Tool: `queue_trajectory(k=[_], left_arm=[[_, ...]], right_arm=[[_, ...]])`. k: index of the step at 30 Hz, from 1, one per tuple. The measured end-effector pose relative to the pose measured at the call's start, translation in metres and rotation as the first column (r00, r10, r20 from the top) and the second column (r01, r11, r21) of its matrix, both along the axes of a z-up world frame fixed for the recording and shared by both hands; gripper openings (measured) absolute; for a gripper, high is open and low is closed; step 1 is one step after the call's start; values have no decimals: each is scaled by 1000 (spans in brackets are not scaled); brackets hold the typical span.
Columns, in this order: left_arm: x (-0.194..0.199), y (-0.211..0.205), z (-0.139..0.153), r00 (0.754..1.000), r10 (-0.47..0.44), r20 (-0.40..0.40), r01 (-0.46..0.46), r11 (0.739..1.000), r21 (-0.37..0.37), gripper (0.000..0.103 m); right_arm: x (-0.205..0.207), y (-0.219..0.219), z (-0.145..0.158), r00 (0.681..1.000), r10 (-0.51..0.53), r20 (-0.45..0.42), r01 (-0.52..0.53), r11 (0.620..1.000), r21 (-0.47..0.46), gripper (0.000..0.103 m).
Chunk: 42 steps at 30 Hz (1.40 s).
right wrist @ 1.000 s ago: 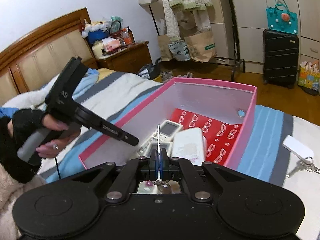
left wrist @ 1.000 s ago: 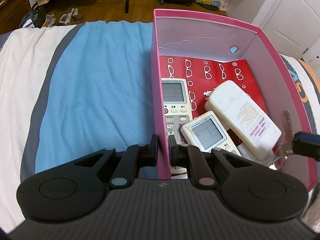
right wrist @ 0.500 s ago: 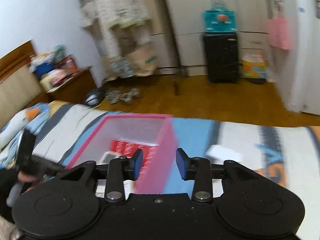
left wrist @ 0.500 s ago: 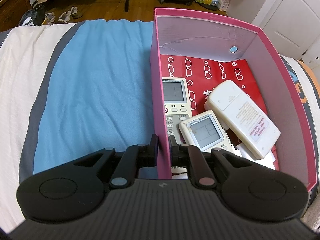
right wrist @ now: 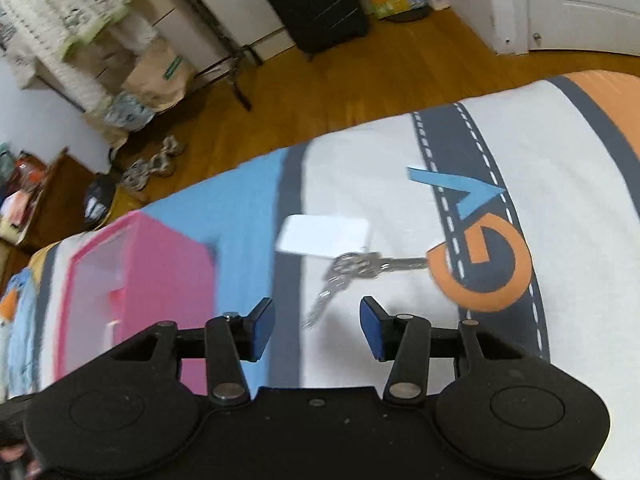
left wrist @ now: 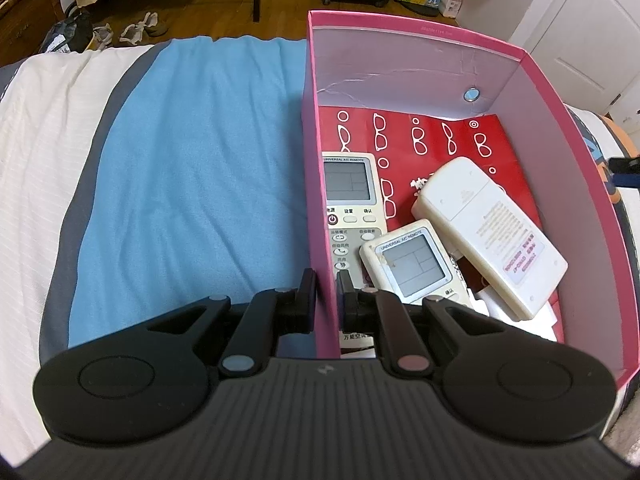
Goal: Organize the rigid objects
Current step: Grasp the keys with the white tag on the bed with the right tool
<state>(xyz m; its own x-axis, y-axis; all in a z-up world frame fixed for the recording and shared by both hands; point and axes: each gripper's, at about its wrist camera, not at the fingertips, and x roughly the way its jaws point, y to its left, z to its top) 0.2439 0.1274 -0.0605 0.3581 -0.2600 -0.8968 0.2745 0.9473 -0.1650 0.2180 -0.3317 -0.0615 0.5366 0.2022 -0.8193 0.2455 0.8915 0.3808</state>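
Right gripper (right wrist: 316,322) hangs over the bedspread (right wrist: 380,184) with its blue pads (right wrist: 262,322) apart and the jaws opening; nothing sits between them. Straight ahead of it, a little beyond the fingertips, lies the bunch of keys (right wrist: 348,270) with a white tag (right wrist: 324,236) on the ring. One key trails back toward the gap in the jaws, while another runs off to the right, so the bunch sprawls crosswise as well as along the gripper's line; the tag lies on the far side of the ring. The pink box (right wrist: 160,264) stands to the left, well apart from the keys. Left gripper (left wrist: 322,292) is clamped on the near wall of that same pink box (left wrist: 320,200), one finger outside and one inside, and three remotes (left wrist: 404,268) already lie in it on a red sheet (left wrist: 440,136). By my reading the right hand is much the nearer to the keys and needs only to go forward and down.
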Motion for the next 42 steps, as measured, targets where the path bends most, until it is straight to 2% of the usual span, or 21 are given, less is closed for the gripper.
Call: queue_trajectory(k=[2, 4, 7, 9, 11, 13, 15, 18, 20, 21, 23, 24, 31, 42], left_arm=[[1, 1, 0, 1000, 3, -4, -3, 1000, -4, 9], [1, 1, 0, 1000, 0, -3, 0, 1000, -4, 9], [1, 1, -1, 1000, -2, -2, 2, 1000, -3, 9], [2, 1, -2, 1000, -3, -4, 3, 1000, -7, 9], [3, 3, -3, 1000, 0, -11, 0, 1000, -15, 9], [3, 3, -3, 1000, -1, -14, 1, 1000, -19, 9], [4, 3, -3, 1000, -1, -14, 1, 1000, -22, 9], [3, 3, -4, 1000, -7, -10, 7, 1000, -18, 10], [4, 3, -4, 1000, -5, -13, 4, 1000, -20, 10], [4, 4, -4, 1000, -5, -13, 4, 1000, -20, 10], [4, 4, -4, 1000, -7, -11, 7, 1000, -16, 11], [4, 4, -4, 1000, -8, -11, 8, 1000, -15, 11], [4, 3, -3, 1000, -4, -15, 4, 1000, -19, 11], [1, 1, -3, 1000, 0, -10, 0, 1000, -12, 11]], right_arm=[[7, 7, -12, 999, 29, 16, -27, 995, -93, 54], [12, 15, -19, 995, 59, 75, -47, 987, -153, 66], [19, 31, -25, 976, 132, 174, -86, 965, -247, 72], [27, 43, -37, 970, 196, 141, -140, 932, -334, 72], [30, 48, -51, 971, 217, 103, -160, 903, -399, 74], [24, 51, -59, 957, 266, 120, -183, 868, -462, 76], [22, 52, -59, 953, 277, 123, -187, 856, -482, 80], [26, 45, -56, 959, 264, 107, -191, 874, -447, 80], [27, 40, -55, 961, 260, 96, -198, 888, -415, 74], [28, 41, -55, 962, 260, 89, -203, 891, -405, 62], [25, 44, -51, 962, 265, 65, -219, 892, -395, 31], [24, 44, -47, 958, 279, 60, -237, 895, -378, 24], [-1, 45, -34, 967, 241, 77, -209, 932, -295, 24], [-46, 60, 29, 933, 222, 284, -152, 956, -250, 23]])
